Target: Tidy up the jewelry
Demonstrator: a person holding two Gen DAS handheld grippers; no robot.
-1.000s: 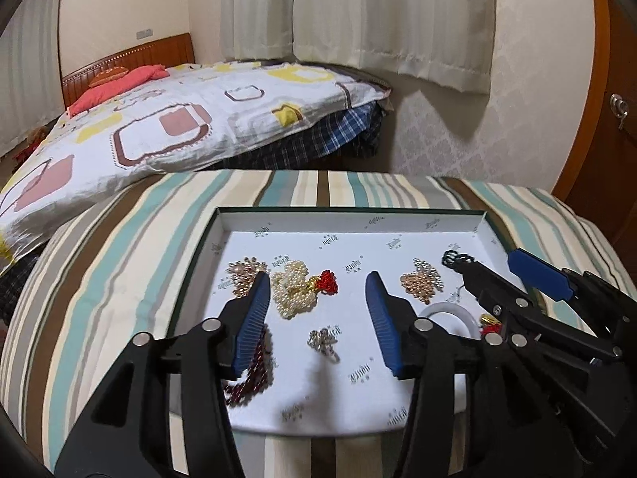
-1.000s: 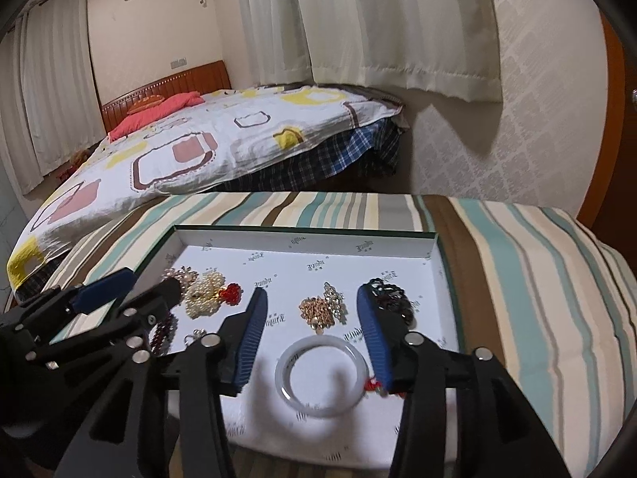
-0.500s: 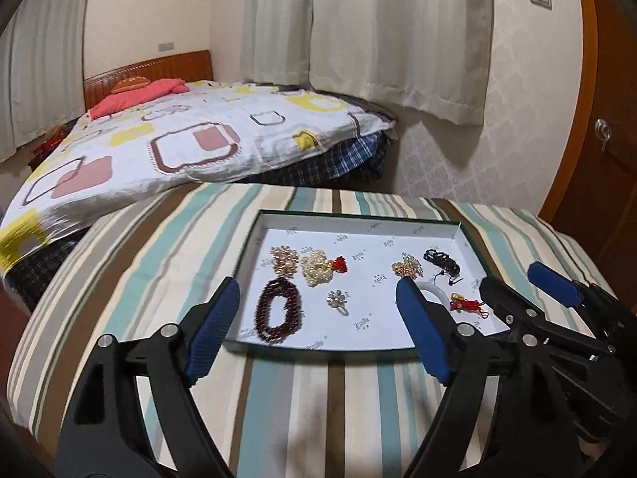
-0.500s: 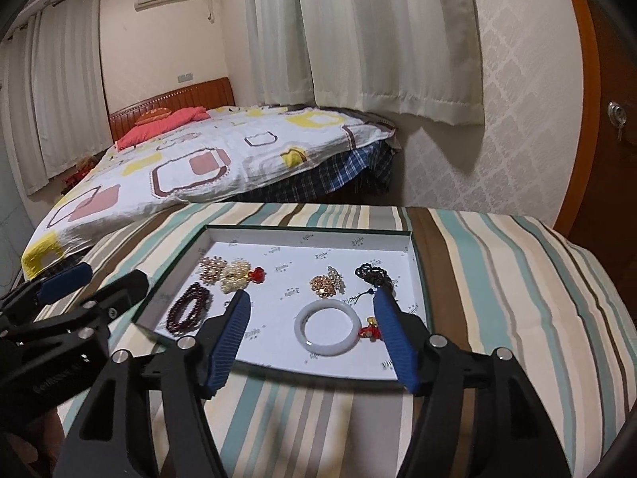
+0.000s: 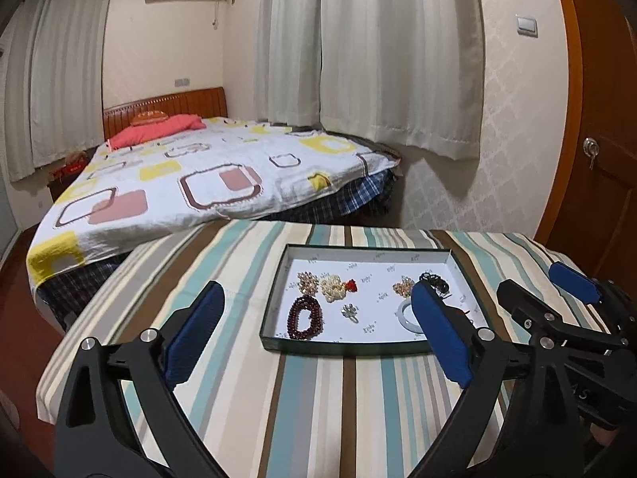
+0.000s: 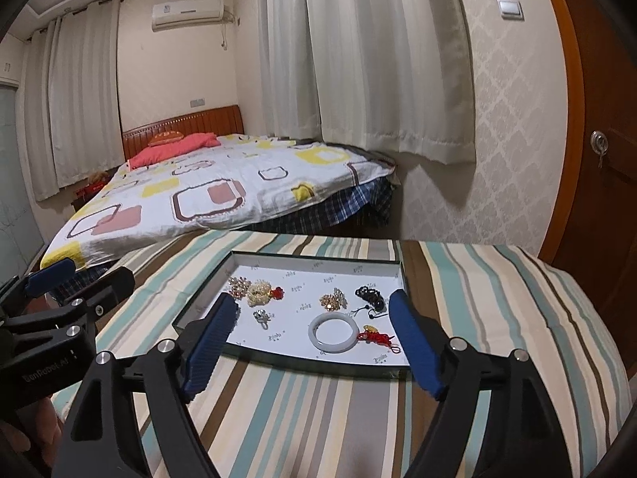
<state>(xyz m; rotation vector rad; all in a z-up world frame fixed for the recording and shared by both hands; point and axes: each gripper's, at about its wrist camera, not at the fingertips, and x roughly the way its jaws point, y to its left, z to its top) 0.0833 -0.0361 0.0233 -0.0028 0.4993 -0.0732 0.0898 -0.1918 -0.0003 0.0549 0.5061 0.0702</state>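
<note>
On striped cloth (image 5: 338,398), tray (image 5: 274,310) with jewelry: bangle (image 6: 333,334), beads (image 5: 304,317). Left gripper (image 5: 318,334), right gripper (image 6: 314,342) pulled back farther than before, both spread wide, empty.

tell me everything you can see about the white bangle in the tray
The white bangle is a smooth, thick, closed ring, milky and glossy like jade or glass. It lies flat on the white printed floor of the shallow tray, toward its near right part. A red knotted tassel charm lies against its right side. Neither hand-held gripper touches it.
</note>
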